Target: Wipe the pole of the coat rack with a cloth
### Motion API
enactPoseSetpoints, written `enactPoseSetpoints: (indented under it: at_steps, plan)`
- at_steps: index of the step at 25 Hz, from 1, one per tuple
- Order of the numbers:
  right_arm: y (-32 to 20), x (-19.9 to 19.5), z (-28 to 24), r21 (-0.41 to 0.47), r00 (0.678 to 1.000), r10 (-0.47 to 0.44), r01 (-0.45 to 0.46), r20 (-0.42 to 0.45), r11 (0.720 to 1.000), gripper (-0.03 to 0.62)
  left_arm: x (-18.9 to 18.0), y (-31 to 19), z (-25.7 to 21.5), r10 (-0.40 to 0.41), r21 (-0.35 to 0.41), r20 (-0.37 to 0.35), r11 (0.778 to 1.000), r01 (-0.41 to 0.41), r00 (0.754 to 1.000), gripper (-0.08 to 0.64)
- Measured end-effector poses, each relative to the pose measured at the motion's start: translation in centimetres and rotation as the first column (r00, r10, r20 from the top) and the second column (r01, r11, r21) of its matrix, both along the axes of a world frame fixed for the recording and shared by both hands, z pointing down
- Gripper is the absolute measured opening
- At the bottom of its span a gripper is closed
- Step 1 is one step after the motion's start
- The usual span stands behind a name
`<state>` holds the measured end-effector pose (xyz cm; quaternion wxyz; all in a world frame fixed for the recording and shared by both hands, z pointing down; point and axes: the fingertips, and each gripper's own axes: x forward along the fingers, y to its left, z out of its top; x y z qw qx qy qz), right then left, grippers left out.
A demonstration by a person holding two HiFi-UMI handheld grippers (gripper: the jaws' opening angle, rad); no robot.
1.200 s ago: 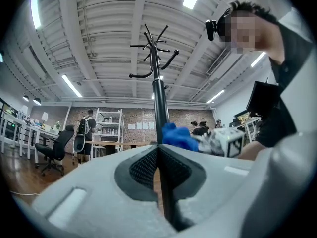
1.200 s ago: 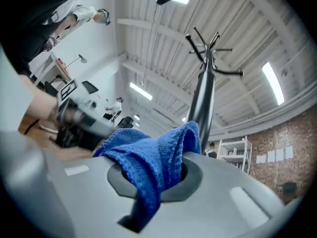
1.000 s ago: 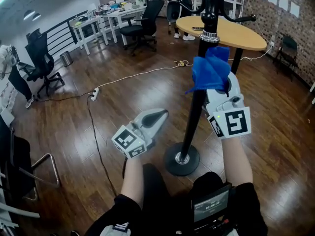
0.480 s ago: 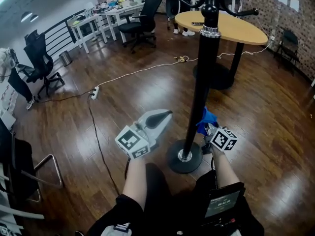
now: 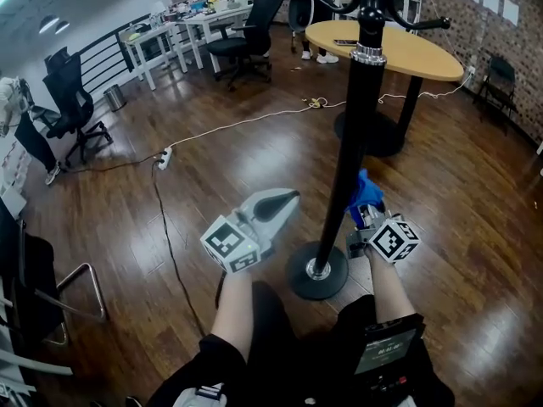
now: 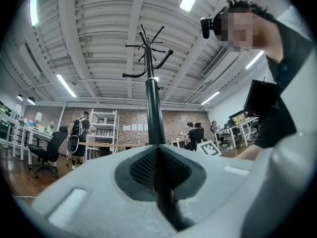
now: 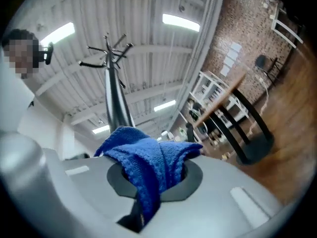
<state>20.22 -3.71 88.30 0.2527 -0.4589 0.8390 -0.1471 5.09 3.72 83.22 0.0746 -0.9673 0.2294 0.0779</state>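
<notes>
The right gripper [image 5: 366, 217] is clenched on a blue cloth [image 5: 363, 192] low on the coat rack, not far above its round base [image 5: 318, 271]. In the head view the cloth sits right against the right side of the black pole [image 5: 349, 142]. In the right gripper view the cloth [image 7: 148, 162] bunches out from between the jaws, one end trailing back down the slot, and the pole [image 7: 115, 103] rises just behind it to the hooks at the top. The left gripper [image 5: 285, 200] is left of the pole and apart from it, its tips aimed towards the pole. Its own view shows its jaws pressed together with nothing between them, and the pole [image 6: 152, 108] stands beyond them. Farther off, a round wooden table [image 5: 407, 53] stands behind the rack. A white cable [image 5: 229, 125] crosses the dark wooden floor [image 5: 475, 193] to a power strip [image 5: 163, 157] on the left, and black office chairs [image 5: 246, 36] stand at the far desks.
</notes>
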Motion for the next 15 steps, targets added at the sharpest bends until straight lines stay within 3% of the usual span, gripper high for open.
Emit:
enactPoseSetpoints:
  at_steps: [2, 3, 5, 7, 10, 14, 15]
  plan:
    - [0.9, 0.0, -8.6, 0.180, 0.999, 0.035, -0.031, -0.018, 0.983, 0.032, 0.4, 0.2, -0.3, 0.006, -0.002, 0.000, 1.000, -0.006, 1.000, -0.003]
    - [1.8, -0.2, -12.9, 0.275, 0.998, 0.050, -0.039, -0.031, 0.961, 0.032, 0.5, 0.3, -0.4, 0.009, -0.001, -0.001, 1.000, -0.009, 1.000, -0.003]
    - [4.0, -1.0, -20.7, 0.453, 0.996, 0.063, -0.028, -0.063, 0.891, 0.032, 0.7, 0.4, -0.8, 0.015, 0.009, -0.001, 1.000, -0.015, 1.000, -0.003]
    - [5.8, -2.7, -26.3, 0.576, 0.982, 0.110, -0.003, -0.152, 0.818, 0.034, 0.9, 0.5, -1.1, 0.019, 0.016, 0.003, 1.000, -0.019, 1.000, -0.003]
    - [6.8, -5.7, -28.8, 0.649, 0.907, 0.260, 0.018, -0.330, 0.760, 0.034, 1.0, 0.5, -1.4, 0.022, 0.019, -0.006, 1.000, -0.022, 1.000, -0.003]
    - [7.1, -9.0, -23.3, 0.666, 0.779, 0.376, 0.071, -0.502, 0.742, 0.034, 0.6, 0.2, -1.3, 0.011, 0.027, -0.013, 1.000, -0.010, 1.000, -0.003]
    - [6.9, -9.5, -20.4, 0.657, 0.734, 0.395, 0.091, -0.552, 0.749, 0.034, 0.5, 0.0, -1.2, 0.007, 0.028, -0.013, 1.000, -0.006, 1.000, -0.003]
